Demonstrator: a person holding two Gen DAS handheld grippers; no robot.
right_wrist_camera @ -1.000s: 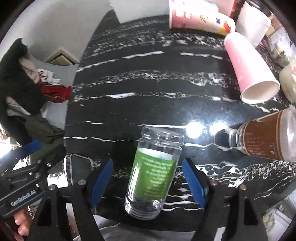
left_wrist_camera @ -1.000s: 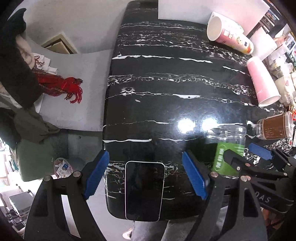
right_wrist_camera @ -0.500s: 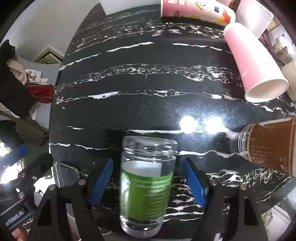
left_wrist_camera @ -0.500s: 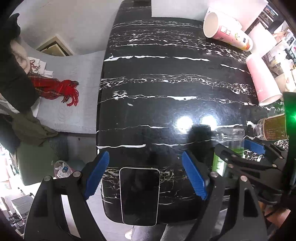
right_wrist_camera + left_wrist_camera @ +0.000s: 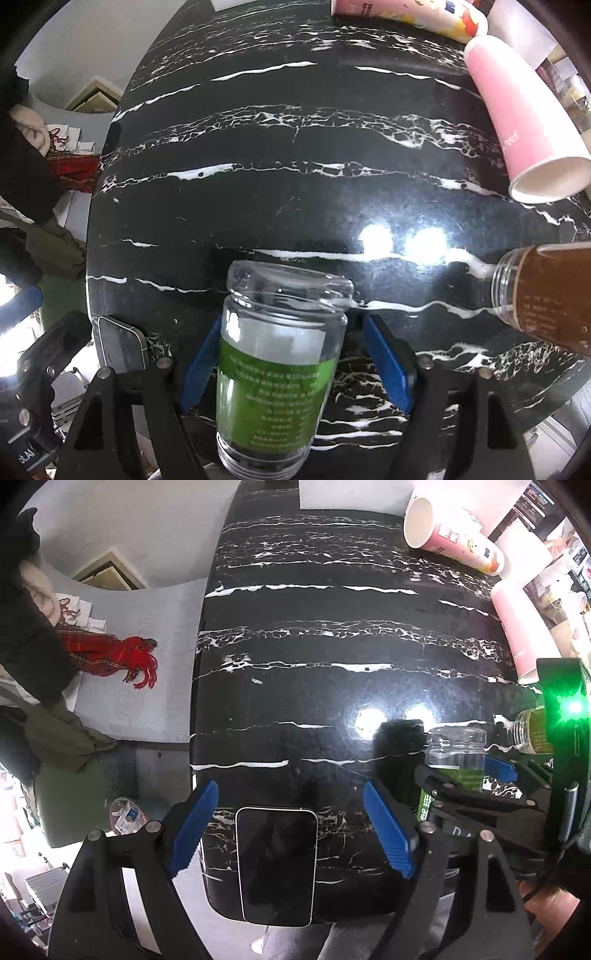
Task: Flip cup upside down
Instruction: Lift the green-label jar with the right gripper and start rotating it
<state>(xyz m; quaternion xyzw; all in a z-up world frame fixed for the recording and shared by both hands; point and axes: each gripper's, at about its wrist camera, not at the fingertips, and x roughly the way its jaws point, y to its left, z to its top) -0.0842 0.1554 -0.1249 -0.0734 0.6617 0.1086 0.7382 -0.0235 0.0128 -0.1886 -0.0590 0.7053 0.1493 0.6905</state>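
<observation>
Clear glass cup [image 5: 277,373] sits between the spread right gripper [image 5: 291,365] fingers.

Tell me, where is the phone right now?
The phone lies flat at the near edge of the black marble table, between the left tool's open blue fingers, left of the green-labelled jar.

We see our right gripper [image 5: 291,360] spread around the clear cup [image 5: 275,373] with its green label; whether the blue pads touch it is unclear. The cup lies with its mouth pointing away from us on the black marble table [image 5: 295,192]. Right of the cup lies a brown bottle [image 5: 546,293]; beyond that bottle, a pink paper cup [image 5: 521,122].
</observation>
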